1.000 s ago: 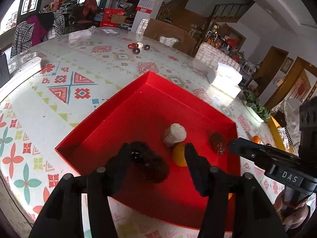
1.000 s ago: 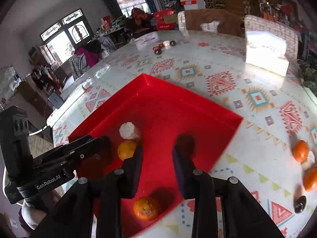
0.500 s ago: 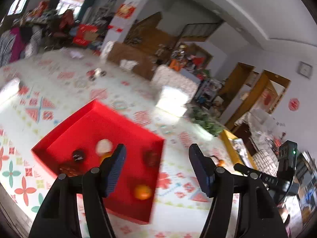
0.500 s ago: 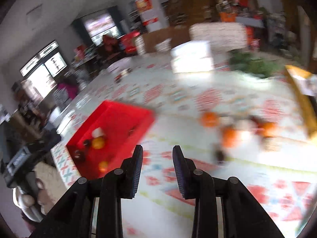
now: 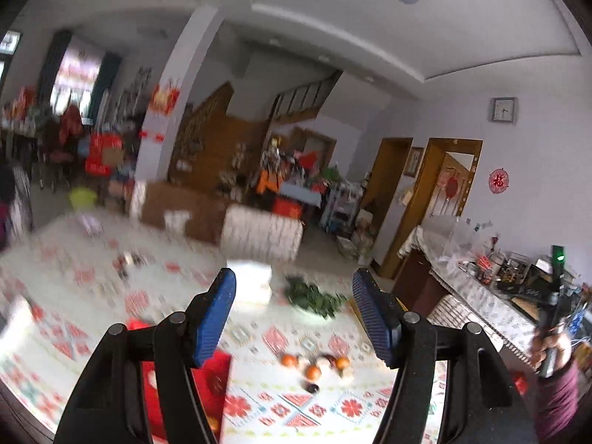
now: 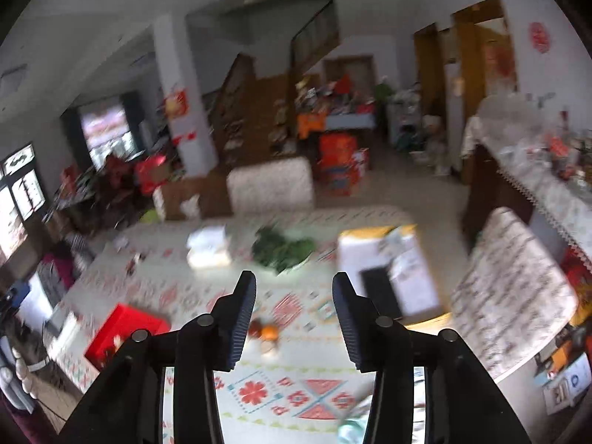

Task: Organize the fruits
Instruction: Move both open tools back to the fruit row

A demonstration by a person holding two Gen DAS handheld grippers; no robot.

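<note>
Both views are blurred by motion. My left gripper (image 5: 296, 310) hangs open high above the patterned table (image 5: 259, 336), with nothing between its blue pads (image 5: 216, 314). Below it lies a loose cluster of oranges (image 5: 312, 372) and a dark fruit (image 5: 310, 387). The red tray (image 5: 211, 381) shows at the lower left, partly behind the left finger. My right gripper (image 6: 294, 303) is also raised, and its jaws are opening with nothing between them. The fruit cluster (image 6: 268, 333) sits just below its left finger, and the red tray (image 6: 122, 329) lies far left.
A bowl of green leaves (image 6: 283, 249) and a white box (image 6: 207, 248) stand at the table's far side. A yellow-edged box (image 6: 388, 266) sits at the right. A covered chair (image 6: 510, 288) stands by the right edge. A person's hand (image 5: 551, 347) holds the other gripper.
Both grippers have risen and swung right, away from the red tray, and now look across the table toward the loose fruit. The right jaws have widened from nearly shut.
</note>
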